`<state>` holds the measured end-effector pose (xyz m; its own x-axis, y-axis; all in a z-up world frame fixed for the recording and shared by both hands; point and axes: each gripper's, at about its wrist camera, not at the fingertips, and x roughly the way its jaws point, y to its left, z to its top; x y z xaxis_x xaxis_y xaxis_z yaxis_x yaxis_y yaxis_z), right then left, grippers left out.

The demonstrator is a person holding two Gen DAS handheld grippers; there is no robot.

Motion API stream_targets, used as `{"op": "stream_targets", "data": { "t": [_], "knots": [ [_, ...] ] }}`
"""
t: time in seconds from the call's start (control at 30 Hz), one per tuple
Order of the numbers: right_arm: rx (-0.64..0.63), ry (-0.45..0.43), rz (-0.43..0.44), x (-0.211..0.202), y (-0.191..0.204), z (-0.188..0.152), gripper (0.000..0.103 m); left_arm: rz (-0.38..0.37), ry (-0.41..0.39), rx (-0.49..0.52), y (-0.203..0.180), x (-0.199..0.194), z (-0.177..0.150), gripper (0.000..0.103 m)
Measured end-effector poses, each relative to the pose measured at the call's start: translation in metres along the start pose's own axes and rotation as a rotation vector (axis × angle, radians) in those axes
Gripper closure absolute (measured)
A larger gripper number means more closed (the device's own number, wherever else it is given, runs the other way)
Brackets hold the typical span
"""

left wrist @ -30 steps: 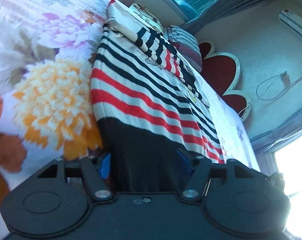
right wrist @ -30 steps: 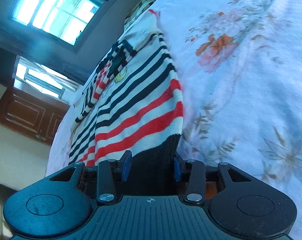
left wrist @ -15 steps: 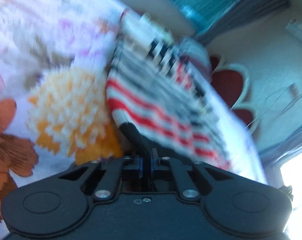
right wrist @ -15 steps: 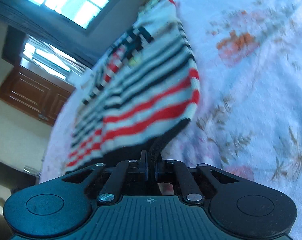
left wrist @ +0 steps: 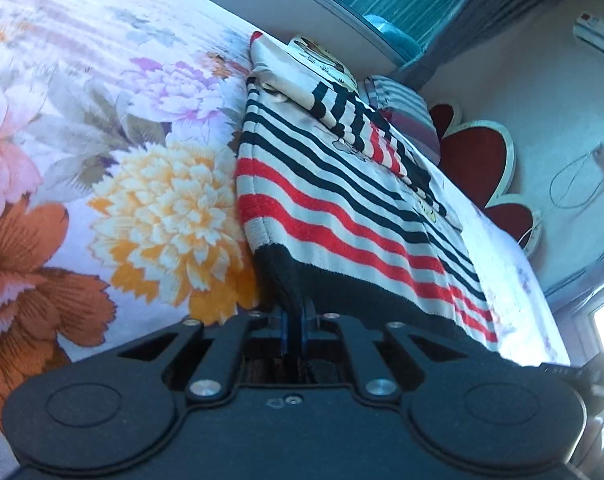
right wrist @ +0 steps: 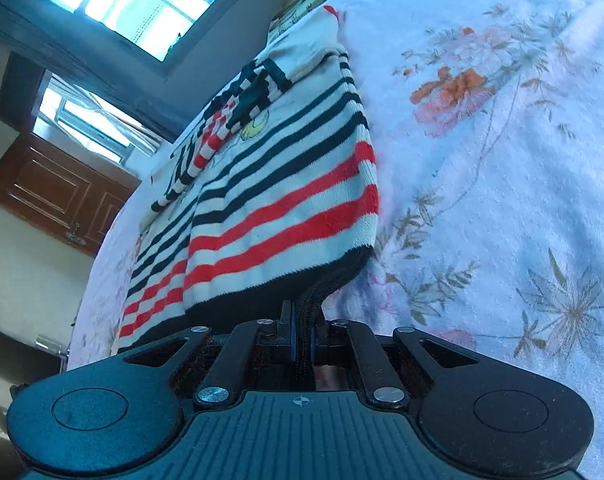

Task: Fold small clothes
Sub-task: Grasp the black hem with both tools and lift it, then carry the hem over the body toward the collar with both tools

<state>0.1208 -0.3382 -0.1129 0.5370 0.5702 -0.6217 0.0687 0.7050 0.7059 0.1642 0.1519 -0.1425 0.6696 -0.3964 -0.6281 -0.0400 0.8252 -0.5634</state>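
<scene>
A small knitted sweater [left wrist: 341, 200] with black and red stripes on cream lies flat on a flowered bedspread [left wrist: 102, 160], its sleeves folded across the chest. My left gripper [left wrist: 294, 326] is shut on the black hem band at the sweater's left bottom corner, which bunches up between the blue pads. In the right wrist view the same sweater [right wrist: 270, 200] stretches away, and my right gripper [right wrist: 302, 340] is shut on the black hem at the right bottom corner, lifted slightly off the bedspread [right wrist: 501, 160].
A folded cream garment with a cartoon print [left wrist: 317, 60] and a striped pillow [left wrist: 401, 108] lie beyond the collar. A red flower-shaped headboard [left wrist: 477, 164] stands at the far right. A window [right wrist: 134, 0] and a brown wooden door [right wrist: 58, 196] are behind the bed.
Both grippers went from open, straddling the black hem, to shut on it. The hem corners now bunch and rise a little off the bed.
</scene>
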Motion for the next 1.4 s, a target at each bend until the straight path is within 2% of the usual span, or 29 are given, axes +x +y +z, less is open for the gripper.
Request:
{"op": "stream_targets", "data": {
  "t": [0.13, 0.23, 0.5, 0.73, 0.9, 1.03, 1.4],
  "knots": [
    [-0.037, -0.037, 0.017, -0.009, 0.019, 0.01, 0.098, 0.027, -0.01, 0.058, -0.013, -0.008, 0.004, 0.098],
    [-0.076, -0.072, 0.038, -0.021, 0.039, 0.021, 0.098, 0.075, -0.002, 0.107, -0.027, -0.015, 0.01, 0.098],
    [-0.161, -0.143, 0.065, -0.041, 0.08, 0.049, 0.098, 0.014, -0.114, 0.18, -0.061, -0.045, 0.043, 0.098],
    [-0.186, -0.2, 0.079, -0.048, 0.096, 0.092, 0.098, -0.042, -0.184, 0.183, -0.078, -0.042, 0.088, 0.098],
    [-0.188, -0.226, 0.102, -0.034, 0.104, 0.139, 0.098, -0.055, -0.222, 0.157, -0.084, -0.016, 0.133, 0.098],
    [-0.156, -0.227, 0.112, -0.004, 0.099, 0.182, 0.098, -0.041, -0.217, 0.123, -0.083, 0.02, 0.168, 0.098],
    [-0.036, -0.149, 0.118, 0.125, 0.045, 0.292, 0.098, 0.06, -0.11, 0.136, -0.063, 0.153, 0.246, 0.098]
  ]
}}
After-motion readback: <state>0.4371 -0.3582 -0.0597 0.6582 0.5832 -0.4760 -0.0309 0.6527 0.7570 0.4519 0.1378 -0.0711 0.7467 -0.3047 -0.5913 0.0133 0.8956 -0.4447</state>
